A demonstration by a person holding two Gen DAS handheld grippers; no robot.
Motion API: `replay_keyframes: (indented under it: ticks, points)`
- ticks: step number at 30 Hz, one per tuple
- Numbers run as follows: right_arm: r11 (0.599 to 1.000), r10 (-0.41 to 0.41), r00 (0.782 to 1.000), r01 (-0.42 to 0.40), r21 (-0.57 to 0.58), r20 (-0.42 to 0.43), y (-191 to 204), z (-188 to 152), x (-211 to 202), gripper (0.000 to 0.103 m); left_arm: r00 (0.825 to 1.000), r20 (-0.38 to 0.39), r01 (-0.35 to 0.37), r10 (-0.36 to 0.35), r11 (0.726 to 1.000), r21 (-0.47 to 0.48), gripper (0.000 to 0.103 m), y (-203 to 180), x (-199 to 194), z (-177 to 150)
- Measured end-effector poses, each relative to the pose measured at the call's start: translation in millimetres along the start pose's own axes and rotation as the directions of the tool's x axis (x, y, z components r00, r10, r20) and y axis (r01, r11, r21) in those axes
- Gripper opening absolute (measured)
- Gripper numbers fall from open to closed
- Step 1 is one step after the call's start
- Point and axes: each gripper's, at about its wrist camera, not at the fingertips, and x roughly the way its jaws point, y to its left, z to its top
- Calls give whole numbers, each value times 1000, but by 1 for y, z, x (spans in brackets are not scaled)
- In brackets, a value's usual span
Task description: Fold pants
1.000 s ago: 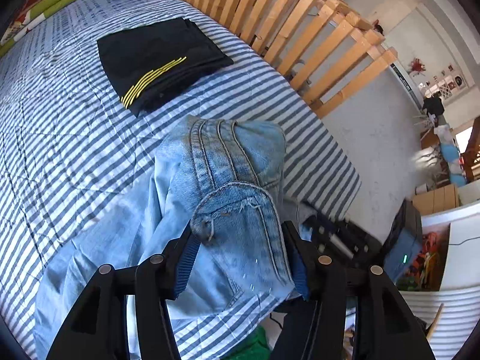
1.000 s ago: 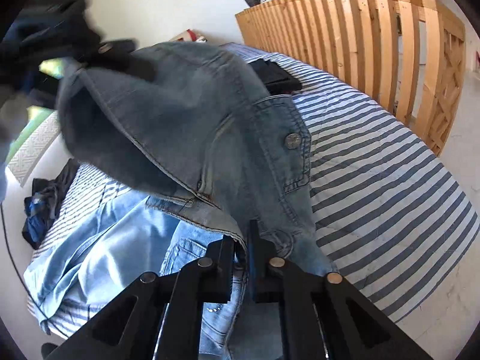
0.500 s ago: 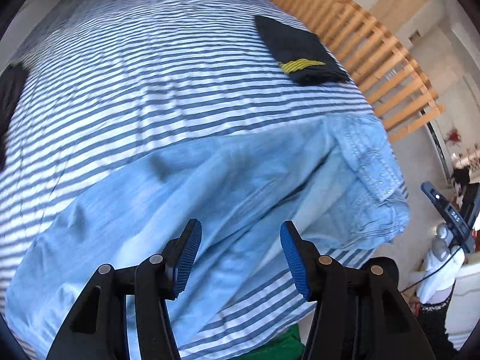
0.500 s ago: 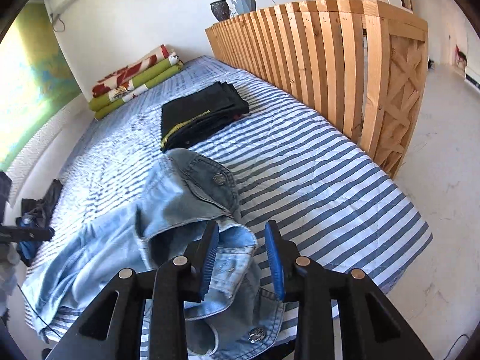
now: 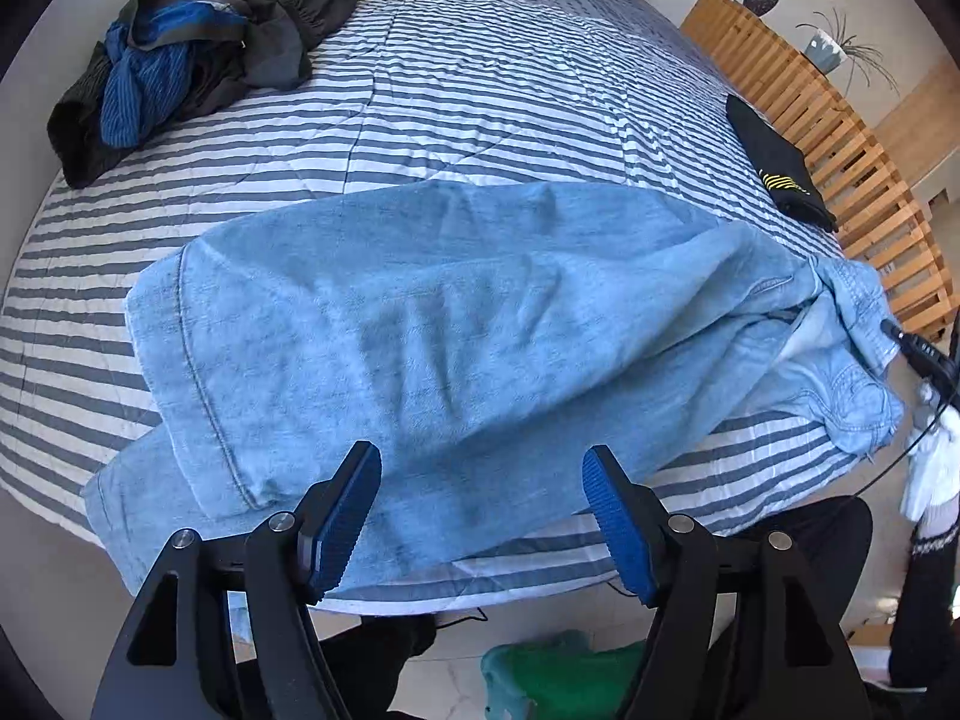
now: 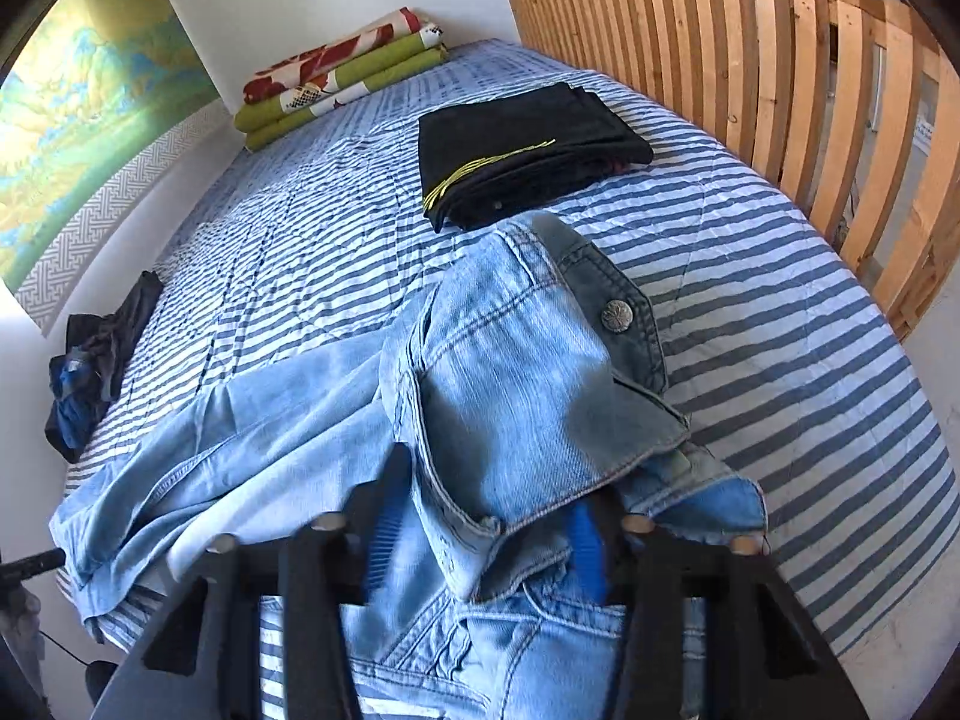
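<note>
Light blue jeans (image 5: 450, 312) lie across the near edge of the striped bed (image 5: 480, 90), legs to the left and waist to the right. My left gripper (image 5: 480, 516) hovers over the leg part near the hems. Its jaws are opening and nothing is between the blue pads. In the right wrist view the waistband (image 6: 510, 372), with its metal button (image 6: 618, 315), is bunched up in a fold. My right gripper (image 6: 486, 534) is blurred and its jaws are closing. They stand apart on either side of that waistband fold.
Folded black pants with yellow stripes (image 6: 522, 144) lie further up the bed by the wooden slat rail (image 6: 750, 60). A heap of dark and blue clothes (image 5: 180, 72) sits at the far left. Folded blankets (image 6: 342, 84) rest against the wall. A green object (image 5: 552, 678) lies on the floor.
My left gripper let go of the waistband and swept along the jeans to the leg end. My right gripper released its pinch on the waist and now straddles the waistband fold.
</note>
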Motion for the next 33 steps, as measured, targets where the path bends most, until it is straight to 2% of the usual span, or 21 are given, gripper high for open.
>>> replay_keyframes:
  ticks: [2,4,6,7,8,9,11,12,14,15,17,19,21,22,24,25,26,27,28,31,33]
  points:
    - [999,-22,999,23,-25,43,2,14,-13,9,998,12,-56,56,998,27,73,-3,3,-2]
    - [992,-102,986,110,-55,128,0,35,-33,8,996,9,-92,92,995,47,73,-5,11,0]
    - [978,-197,959,208,-31,205,-14,62,-51,7,993,13,-122,121,990,65,73,-8,20,8]
    - [959,-277,933,283,7,230,-26,75,-56,7,990,17,-143,142,987,77,73,-10,25,13]
    - [938,-344,910,344,43,233,-39,87,-57,8,987,23,-162,161,983,86,73,-12,30,19]
    - [920,-392,896,387,65,208,-50,96,-53,8,983,30,-182,180,979,94,74,-12,35,26]
    - [909,-415,903,407,85,116,-69,106,-43,9,976,43,-215,211,972,95,74,-11,43,39]
    - [911,-409,908,401,92,89,-73,105,-41,10,974,47,-223,220,970,92,73,-8,47,47]
    - [920,-389,916,380,100,96,-72,97,-43,13,973,53,-228,224,971,77,73,-2,54,61]
    - [927,-373,923,364,93,99,-70,92,-45,18,972,59,-233,229,970,70,72,2,57,70]
    - [961,-269,959,262,87,89,-65,82,-50,28,967,66,-251,247,966,57,60,11,60,88]
    - [976,-185,980,176,128,66,-69,75,-57,28,963,82,-259,257,966,15,37,24,57,111]
    - [969,-221,973,211,130,68,-69,69,-67,28,962,111,-244,248,968,-53,30,40,49,131]
    - [967,-239,969,231,111,68,-66,67,-73,28,962,128,-230,240,969,-85,29,48,43,139]
    - [963,-262,960,254,88,98,-57,59,-89,29,970,173,-157,172,983,-100,30,57,29,144]
    - [964,-262,958,255,68,119,-51,55,-98,29,974,183,-121,137,988,-93,35,58,22,142]
    - [965,-261,956,259,38,130,-41,52,-104,30,979,172,-94,107,992,-82,44,59,18,137]
    - [966,-258,955,259,9,144,-29,48,-110,32,983,162,-78,89,994,-74,64,58,14,128]
    - [968,-241,957,249,-27,159,-15,44,-114,33,982,170,-74,83,995,-60,71,55,8,118]
    - [976,-117,983,140,-165,144,42,28,-108,40,982,163,-100,96,995,20,72,48,-1,81]
    - [955,-36,994,66,-289,107,90,13,-89,40,980,153,-138,128,989,57,72,46,-4,53]
